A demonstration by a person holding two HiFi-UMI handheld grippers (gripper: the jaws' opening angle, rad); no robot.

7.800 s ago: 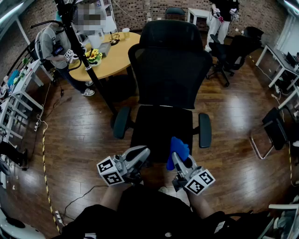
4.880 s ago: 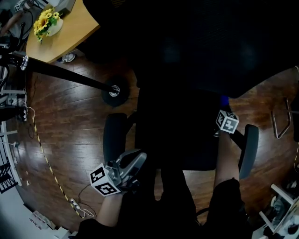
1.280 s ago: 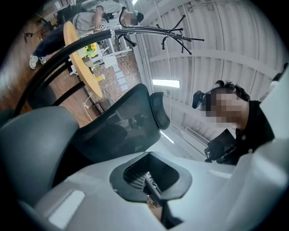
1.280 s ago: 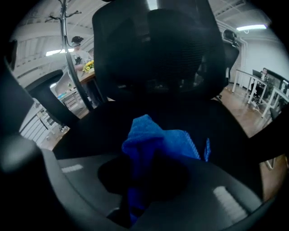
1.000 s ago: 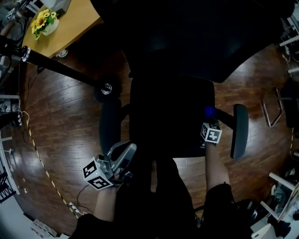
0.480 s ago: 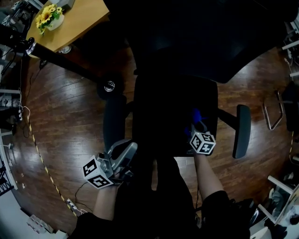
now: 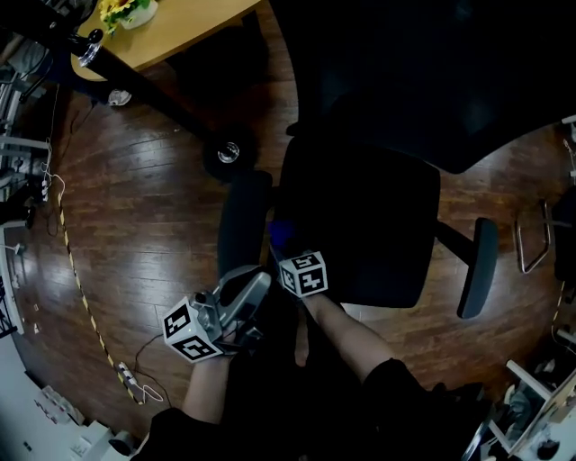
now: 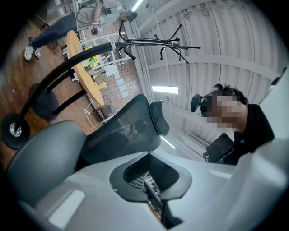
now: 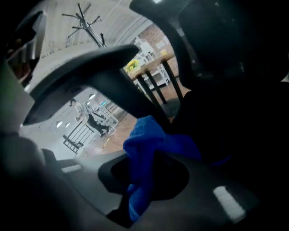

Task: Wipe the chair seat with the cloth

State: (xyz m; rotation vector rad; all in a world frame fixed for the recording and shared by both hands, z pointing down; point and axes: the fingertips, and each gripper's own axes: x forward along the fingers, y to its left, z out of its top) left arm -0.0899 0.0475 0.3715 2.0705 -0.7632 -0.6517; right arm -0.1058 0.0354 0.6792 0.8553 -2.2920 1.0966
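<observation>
Holding a blue cloth (image 9: 143,149) in the right gripper (image 7: 288,253), clamping the bunched fabric firmly between both jaws, with one fold sticking out past the tips and another hanging down inside. Resting this cloth at the front corner of the black chair seat (image 7: 369,225), on the person's left side, just beside the dark armrest (image 7: 243,223). Seeming to touch the seat edge there, though not showing the contact clearly in such darkness. Reaching across with the bare right forearm (image 7: 346,326), so placing the right marker cube (image 7: 303,273) close to the left gripper (image 7: 256,284). Holding this left gripper low before the seat, off the chair, jaws pressed together and gripping nothing. Pointing it upward, toward the mesh backrest (image 8: 119,133), the headrest (image 8: 158,118) and a ceiling lamp (image 8: 165,89). Leaving the second armrest (image 7: 475,267) well apart, on the far side of the seat. Leaning over a dark wooden floor (image 7: 135,207), with the round base of a coat stand (image 7: 229,151) near the first armrest and its black pole (image 7: 153,97) running up and left toward a round wooden table (image 7: 193,20) carrying sunflowers (image 7: 121,9). Also passing, at the left, a yellow-black striped line (image 7: 76,284) curving along the floor
</observation>
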